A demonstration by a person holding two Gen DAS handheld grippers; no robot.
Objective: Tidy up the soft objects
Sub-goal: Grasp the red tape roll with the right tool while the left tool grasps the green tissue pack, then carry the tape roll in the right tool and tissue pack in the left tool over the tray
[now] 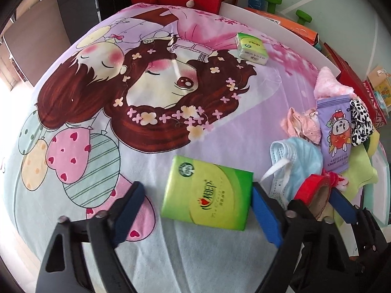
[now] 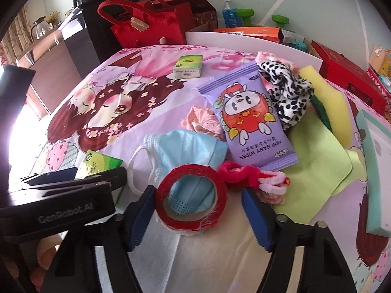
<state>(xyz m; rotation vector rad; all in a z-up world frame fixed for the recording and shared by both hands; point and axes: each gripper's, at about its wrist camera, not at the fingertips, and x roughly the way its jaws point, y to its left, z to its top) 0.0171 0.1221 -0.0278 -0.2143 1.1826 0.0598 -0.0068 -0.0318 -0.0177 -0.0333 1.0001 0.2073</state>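
A green tissue pack point(image 1: 207, 193) lies flat on the cartoon-print cloth point(image 1: 146, 97). My left gripper point(image 1: 198, 210) straddles it with the jaws open; the right pad is at the pack's edge and the left pad stands clear. A red tape roll point(image 2: 193, 195) rests on a blue face mask point(image 2: 185, 146). My right gripper point(image 2: 199, 216) is open around the roll, its left pad close to the rim and its right pad apart. In the left wrist view the right gripper point(image 1: 322, 207) shows beside the roll point(image 1: 315, 190).
Piled to the right are a purple baby wipes pack point(image 2: 249, 119), spotted cloth point(image 2: 286, 92), yellow sponge point(image 2: 327, 97), light green cloth point(image 2: 315, 166), pink cloth point(image 2: 205, 119) and red scrunchie point(image 2: 246, 173). A small tissue pack point(image 2: 188, 67) and red felt bag point(image 2: 151, 26) are farther back.
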